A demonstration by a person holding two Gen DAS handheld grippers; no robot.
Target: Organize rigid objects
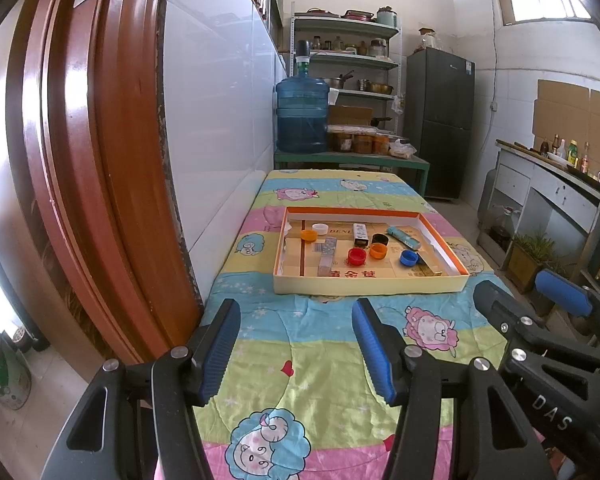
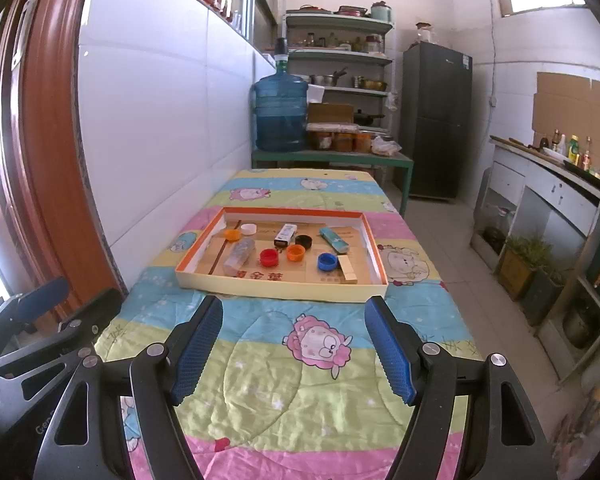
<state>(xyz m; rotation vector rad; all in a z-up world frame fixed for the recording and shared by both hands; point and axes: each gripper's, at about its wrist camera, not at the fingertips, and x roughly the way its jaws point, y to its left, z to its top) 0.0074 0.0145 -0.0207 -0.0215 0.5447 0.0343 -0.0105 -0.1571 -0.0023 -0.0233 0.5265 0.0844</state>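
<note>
A shallow cardboard box lid [image 1: 364, 283] [image 2: 276, 285] lies on the cartoon-print table cover. Inside it sit bottle caps: red [image 1: 357, 256] [image 2: 269, 257], orange [image 1: 378, 250] [image 2: 295, 253], blue [image 1: 409, 257] [image 2: 327, 261], black [image 1: 379, 239] [image 2: 303, 241], white [image 1: 321, 228] [image 2: 249, 229] and a second orange one [image 1: 309, 235] [image 2: 232, 234]. Small boxes and a clear packet [image 1: 327, 254] [image 2: 239, 257] lie among them. My left gripper [image 1: 296, 308] and right gripper [image 2: 294, 304] hover side by side near the table's front, both open and empty, well short of the lid.
A red-brown door frame [image 1: 80, 160] and a white tiled wall run along the left. A blue water jug [image 1: 301, 114] stands on a green bench behind the table, with shelves and a dark fridge [image 1: 440, 120] beyond. A kitchen counter [image 2: 560, 184] lines the right.
</note>
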